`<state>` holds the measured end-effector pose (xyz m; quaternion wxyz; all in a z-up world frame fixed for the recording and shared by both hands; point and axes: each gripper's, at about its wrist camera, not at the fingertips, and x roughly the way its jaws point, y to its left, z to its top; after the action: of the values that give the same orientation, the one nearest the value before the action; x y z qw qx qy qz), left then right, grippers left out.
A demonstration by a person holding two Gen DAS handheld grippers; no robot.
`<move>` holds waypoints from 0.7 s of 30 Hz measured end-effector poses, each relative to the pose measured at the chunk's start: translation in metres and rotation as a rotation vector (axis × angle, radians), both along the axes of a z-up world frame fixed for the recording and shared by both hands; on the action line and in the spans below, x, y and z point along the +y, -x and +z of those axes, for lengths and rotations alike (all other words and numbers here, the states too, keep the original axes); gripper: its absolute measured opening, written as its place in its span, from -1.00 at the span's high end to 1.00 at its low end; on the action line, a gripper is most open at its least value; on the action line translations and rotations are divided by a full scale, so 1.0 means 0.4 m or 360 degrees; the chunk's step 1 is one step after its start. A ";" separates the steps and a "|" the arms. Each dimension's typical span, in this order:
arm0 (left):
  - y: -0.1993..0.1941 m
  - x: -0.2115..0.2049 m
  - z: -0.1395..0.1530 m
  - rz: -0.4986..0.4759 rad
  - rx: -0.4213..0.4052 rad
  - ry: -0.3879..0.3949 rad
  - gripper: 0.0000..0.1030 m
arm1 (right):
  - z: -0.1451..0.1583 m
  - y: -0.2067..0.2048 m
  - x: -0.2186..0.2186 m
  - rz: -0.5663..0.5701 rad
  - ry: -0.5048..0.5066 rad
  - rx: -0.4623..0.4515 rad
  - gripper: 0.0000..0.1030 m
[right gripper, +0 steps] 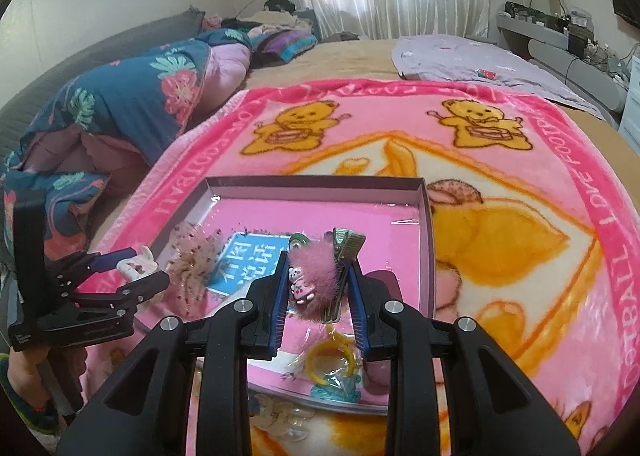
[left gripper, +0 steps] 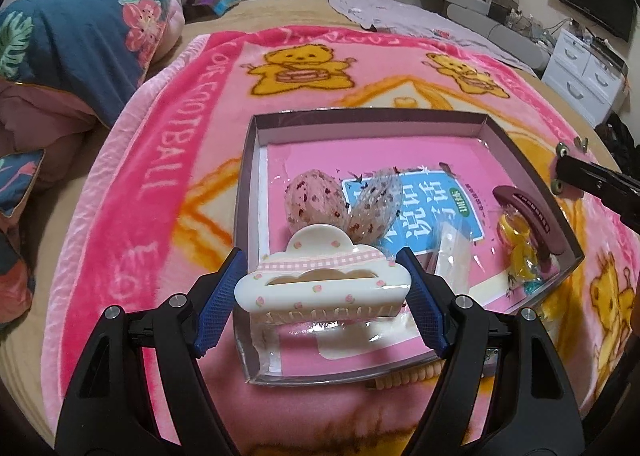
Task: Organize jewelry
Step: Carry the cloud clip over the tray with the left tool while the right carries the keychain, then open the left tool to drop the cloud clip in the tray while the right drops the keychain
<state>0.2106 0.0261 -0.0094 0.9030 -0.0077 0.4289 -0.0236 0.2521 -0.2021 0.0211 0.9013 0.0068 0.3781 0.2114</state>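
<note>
My left gripper (left gripper: 322, 290) is shut on a cream cloud-shaped hair claw (left gripper: 320, 280) and holds it over the near left corner of the shallow box (left gripper: 250, 184). It also shows in the right wrist view (right gripper: 132, 264). My right gripper (right gripper: 318, 288) is shut on a fluffy pink hair clip (right gripper: 316, 268) with a green comb part, above the box (right gripper: 426, 224). In the box lie a speckled mesh bow (left gripper: 340, 204), a maroon hair claw (left gripper: 528, 216) and yellow rings in a clear bag (left gripper: 516, 236).
The box sits on a pink teddy-bear blanket (left gripper: 160, 160) on a bed. A folded floral quilt (left gripper: 72, 40) lies at the left. A lilac cloth (right gripper: 460, 56) lies at the far right. Clear clips (right gripper: 280, 416) lie on the blanket by the box's near edge.
</note>
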 end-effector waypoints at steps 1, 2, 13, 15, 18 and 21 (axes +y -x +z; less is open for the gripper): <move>-0.002 -0.001 -0.001 0.0002 0.0005 -0.0001 -0.33 | -0.004 -0.003 0.005 0.0006 0.0007 0.0005 0.50; -0.002 0.001 -0.004 0.0003 0.0012 0.0001 -0.33 | -0.009 -0.006 0.010 0.0021 0.0012 0.0015 0.50; -0.001 0.021 -0.008 0.0034 0.0044 0.0016 -0.34 | -0.069 -0.017 0.064 0.0109 0.0066 0.0106 0.48; 0.002 0.020 -0.004 0.0034 0.0035 0.0009 -0.36 | -0.082 -0.014 0.072 0.0117 0.0081 0.0126 0.47; 0.007 0.024 0.004 0.0034 0.0023 0.0024 -0.36 | -0.092 -0.011 0.078 0.0119 0.0086 0.0142 0.45; 0.013 0.025 0.012 0.0031 0.0008 0.0037 -0.36 | -0.094 -0.008 0.075 0.0110 0.0074 0.0153 0.42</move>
<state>0.2054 0.0362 -0.0046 0.9020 -0.0223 0.4306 -0.0196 0.2552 -0.1720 -0.0163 0.8742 -0.0170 0.4256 0.2330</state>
